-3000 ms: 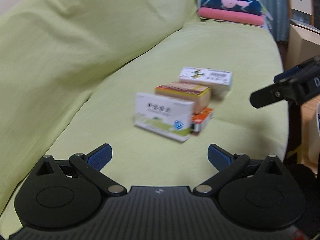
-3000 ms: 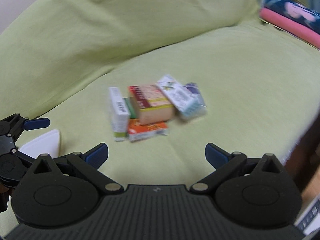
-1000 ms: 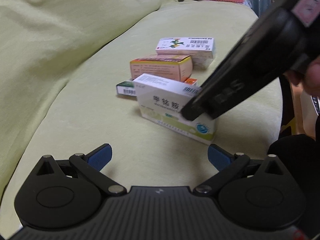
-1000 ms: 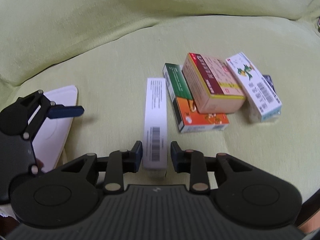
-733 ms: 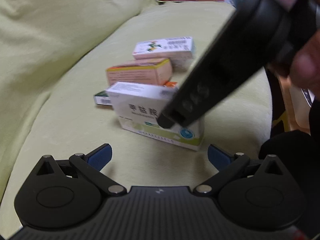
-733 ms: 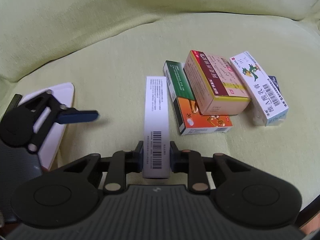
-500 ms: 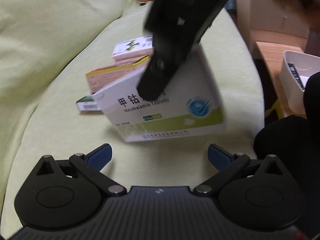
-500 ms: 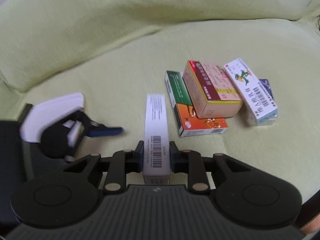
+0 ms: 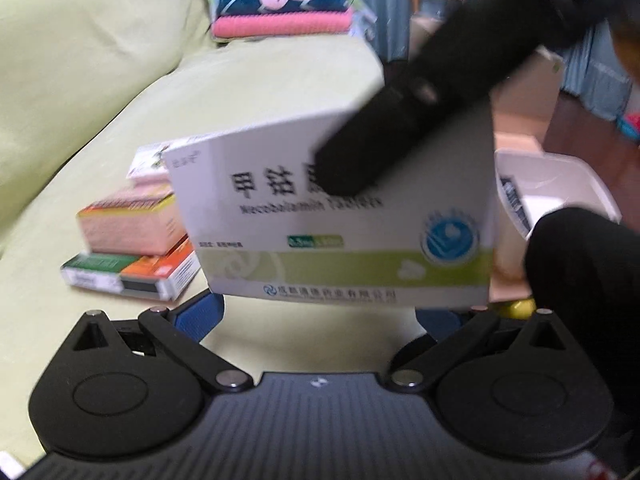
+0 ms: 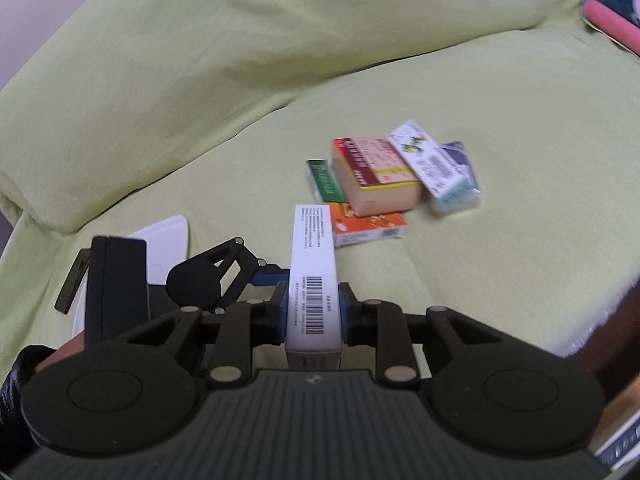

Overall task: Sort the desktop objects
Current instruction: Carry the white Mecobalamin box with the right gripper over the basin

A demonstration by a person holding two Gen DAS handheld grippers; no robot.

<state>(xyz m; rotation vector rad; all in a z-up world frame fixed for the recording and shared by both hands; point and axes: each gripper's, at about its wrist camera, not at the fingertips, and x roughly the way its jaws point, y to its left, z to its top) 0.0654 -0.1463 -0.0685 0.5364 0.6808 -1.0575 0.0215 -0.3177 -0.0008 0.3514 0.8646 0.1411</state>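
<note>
My right gripper (image 10: 312,312) is shut on a white and green medicine box (image 10: 312,280), gripped by its narrow sides and held off the sofa. In the left wrist view this box (image 9: 340,232) hangs close in front, its lower edge just above my open left gripper (image 9: 320,316). The right gripper's black arm crosses the box's face. On the green sofa seat (image 10: 520,160) lies a pile: a pink-red box (image 10: 376,176) on a green-orange box (image 10: 360,224), and a white bird-print box (image 10: 432,160) over a bluish one (image 10: 460,152).
A white bin (image 9: 560,184) stands at the right beyond the sofa edge. Folded pink and dark blue towels (image 9: 280,12) lie at the far end. The sofa back cushion (image 10: 240,40) rises behind the pile. A dark-clothed limb (image 9: 580,280) is at the right.
The right gripper shut on the white and green box, lifted it off the sofa and carried it toward the left gripper. The left gripper stayed open.
</note>
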